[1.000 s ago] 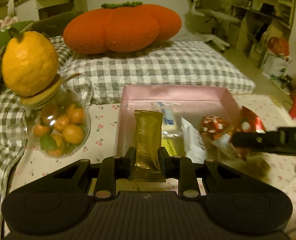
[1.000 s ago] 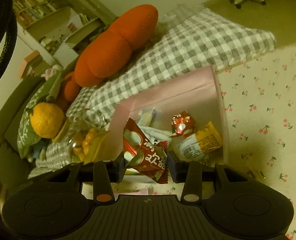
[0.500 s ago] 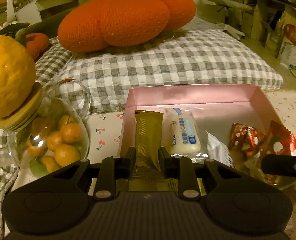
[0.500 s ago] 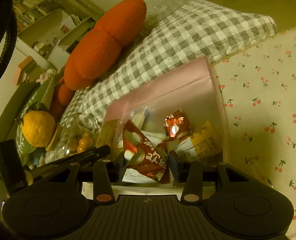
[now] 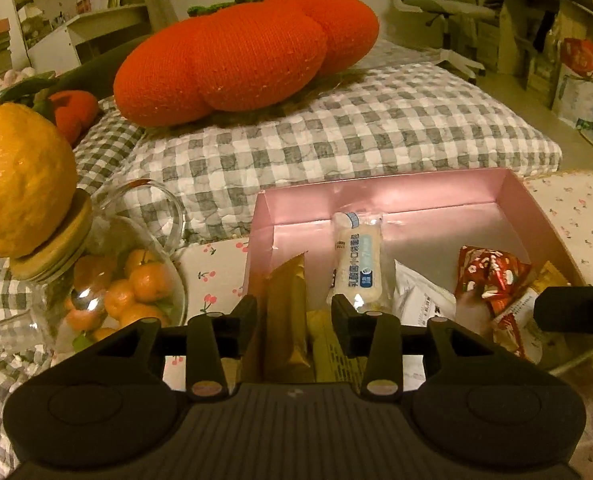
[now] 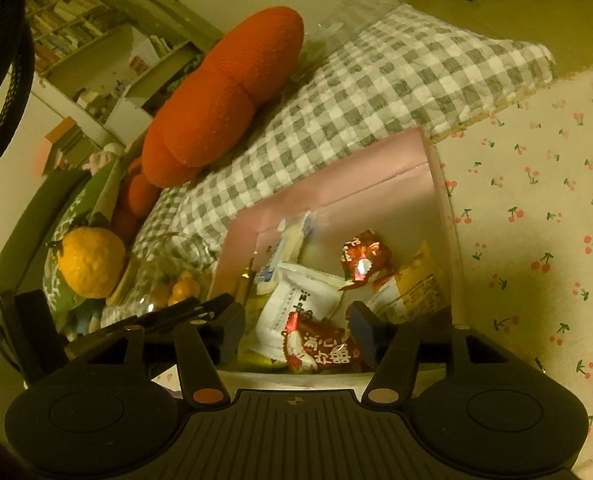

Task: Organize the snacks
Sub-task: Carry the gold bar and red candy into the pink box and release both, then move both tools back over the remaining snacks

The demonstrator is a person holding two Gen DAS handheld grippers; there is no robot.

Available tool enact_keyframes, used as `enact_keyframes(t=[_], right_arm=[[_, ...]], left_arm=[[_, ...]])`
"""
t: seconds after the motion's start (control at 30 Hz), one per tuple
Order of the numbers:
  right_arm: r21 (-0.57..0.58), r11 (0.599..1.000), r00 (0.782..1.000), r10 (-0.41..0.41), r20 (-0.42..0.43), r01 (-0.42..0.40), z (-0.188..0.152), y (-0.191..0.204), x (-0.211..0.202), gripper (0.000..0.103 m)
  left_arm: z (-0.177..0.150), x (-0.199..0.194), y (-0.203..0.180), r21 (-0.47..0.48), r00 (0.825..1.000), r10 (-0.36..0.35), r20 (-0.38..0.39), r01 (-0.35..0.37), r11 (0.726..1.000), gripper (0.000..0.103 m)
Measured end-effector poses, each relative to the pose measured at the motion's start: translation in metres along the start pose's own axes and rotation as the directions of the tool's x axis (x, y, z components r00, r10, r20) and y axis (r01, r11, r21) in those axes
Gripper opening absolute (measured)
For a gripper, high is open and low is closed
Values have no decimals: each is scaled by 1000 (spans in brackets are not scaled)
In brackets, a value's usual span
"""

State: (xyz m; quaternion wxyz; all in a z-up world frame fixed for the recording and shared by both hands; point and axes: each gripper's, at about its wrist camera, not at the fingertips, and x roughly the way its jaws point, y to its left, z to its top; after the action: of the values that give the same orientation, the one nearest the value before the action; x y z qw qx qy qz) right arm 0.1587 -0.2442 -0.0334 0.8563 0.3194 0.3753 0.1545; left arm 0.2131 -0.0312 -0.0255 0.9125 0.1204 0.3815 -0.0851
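My left claw (image 5: 294,312) has just been spreading; the gold bar (image 5: 286,316) between its jaws, loose, points away into the pink box (image 5: 380,196). My right claw (image 6: 296,330) has likewise spread, and the red packet (image 6: 322,350) lies crosswise in the box among other snacks.

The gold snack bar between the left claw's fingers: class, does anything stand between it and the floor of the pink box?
Nothing visible does. The gold snack bar stands at the near left corner of the pink box, already inside. The left claw has just been opening, its pads apart from the bar. The white packet lies beside it.
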Motion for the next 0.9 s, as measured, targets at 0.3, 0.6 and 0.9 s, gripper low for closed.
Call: enact_keyframes(t=[0.3,0.6,0.9], right_arm=[[-30,999,1000,-12,2,12,-6,6,-19,66],[-89,995,999,-35,1,35,-18,14,-43,70],[-152,987,998,-55,3,55,-34,23,-64,78]], left_arm=[[-13,-27,0,-9,1000,-31,-2,31,999,50],[-29,-55,4,-60,998,-68,1,67,996,59],[-54,-77,5,-124,994,-113,-8,111,986,68]])
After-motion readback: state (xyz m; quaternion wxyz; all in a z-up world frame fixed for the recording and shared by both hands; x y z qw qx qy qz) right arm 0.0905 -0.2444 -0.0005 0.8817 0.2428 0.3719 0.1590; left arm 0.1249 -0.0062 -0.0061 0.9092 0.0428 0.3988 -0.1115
